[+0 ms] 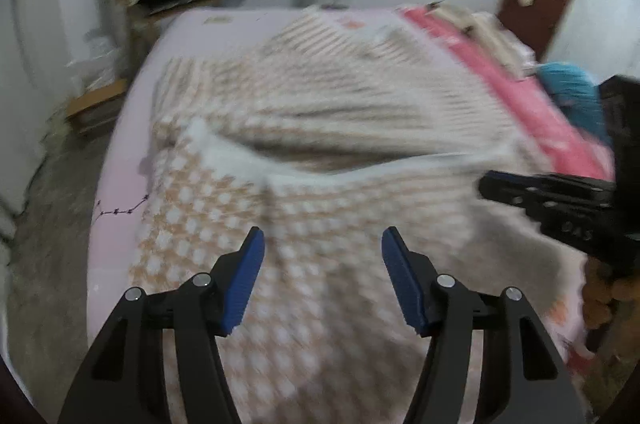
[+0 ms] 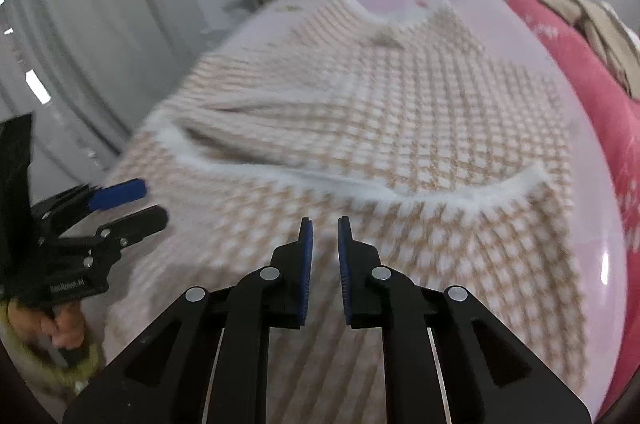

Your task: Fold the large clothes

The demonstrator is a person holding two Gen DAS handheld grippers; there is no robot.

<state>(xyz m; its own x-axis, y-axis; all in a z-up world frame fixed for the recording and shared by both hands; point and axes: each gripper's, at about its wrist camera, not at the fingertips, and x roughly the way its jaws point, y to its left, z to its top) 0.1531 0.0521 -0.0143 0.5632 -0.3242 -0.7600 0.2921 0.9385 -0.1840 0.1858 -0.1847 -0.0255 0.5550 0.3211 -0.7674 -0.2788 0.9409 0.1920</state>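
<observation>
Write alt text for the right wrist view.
A beige-and-white checked sweater lies spread on a pale pink bed, blurred by motion. The right tool, nearly shut and holding nothing, hovers over its near part; the left tool shows at left.

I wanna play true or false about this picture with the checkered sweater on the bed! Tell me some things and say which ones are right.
1. The sweater has a tan and white check pattern. True.
2. The sweater lies on a green sheet. False: the bed sheet under it is pale pink.
3. The left gripper has its blue pads wide apart, with nothing between them. True.
4. A red blanket lies along one side of the bed. True.
5. The right gripper is wide open. False: its pads are nearly together.
6. The sweater hangs on a hanger. False: it is spread on the bed.
</observation>
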